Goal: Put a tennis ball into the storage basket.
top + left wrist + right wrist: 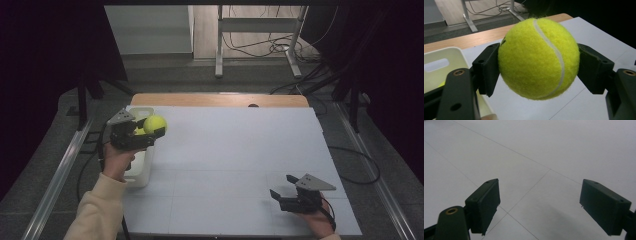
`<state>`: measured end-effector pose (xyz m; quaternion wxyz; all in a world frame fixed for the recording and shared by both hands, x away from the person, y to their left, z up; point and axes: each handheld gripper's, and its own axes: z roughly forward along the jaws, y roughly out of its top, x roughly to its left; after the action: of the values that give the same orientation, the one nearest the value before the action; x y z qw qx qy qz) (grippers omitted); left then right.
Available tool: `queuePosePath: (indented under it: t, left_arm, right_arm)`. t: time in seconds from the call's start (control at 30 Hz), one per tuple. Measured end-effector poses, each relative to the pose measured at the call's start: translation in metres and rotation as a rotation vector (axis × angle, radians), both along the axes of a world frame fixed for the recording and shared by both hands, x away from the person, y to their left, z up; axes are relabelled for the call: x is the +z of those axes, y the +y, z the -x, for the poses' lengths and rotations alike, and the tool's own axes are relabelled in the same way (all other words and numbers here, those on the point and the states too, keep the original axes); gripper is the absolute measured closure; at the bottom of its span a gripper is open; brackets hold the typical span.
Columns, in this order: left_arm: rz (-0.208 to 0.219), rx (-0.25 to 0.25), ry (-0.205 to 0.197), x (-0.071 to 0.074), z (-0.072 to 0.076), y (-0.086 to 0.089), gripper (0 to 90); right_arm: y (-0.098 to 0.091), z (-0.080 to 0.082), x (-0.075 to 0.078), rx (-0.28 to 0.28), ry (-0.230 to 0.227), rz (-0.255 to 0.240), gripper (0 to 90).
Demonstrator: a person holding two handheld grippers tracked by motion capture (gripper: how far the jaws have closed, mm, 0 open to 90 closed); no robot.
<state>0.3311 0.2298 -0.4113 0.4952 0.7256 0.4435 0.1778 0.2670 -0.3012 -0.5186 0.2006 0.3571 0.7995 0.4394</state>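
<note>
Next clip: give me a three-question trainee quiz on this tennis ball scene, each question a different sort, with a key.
1. True or false: the left claw is shut on the tennis ball.
2. Where is the white bin? A) on the table's left edge B) on the table's right edge C) on the floor
3. Fill in: the right claw is ____ , with nothing between its jaws above the white table.

Key: 1 true; 2 A; 3 open.
</note>
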Motion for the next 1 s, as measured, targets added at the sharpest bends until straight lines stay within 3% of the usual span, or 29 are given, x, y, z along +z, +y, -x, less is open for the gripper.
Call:
queuePosePath:
  t: [1.0]
  left_arm:
    - [-0.018, 0.108, 0.023, -0.005, 0.009, 0.047, 26.7]
  right_arm:
    - [0.001, 0.0, 0.0, 0.0, -0.002, 0.013, 16.9]
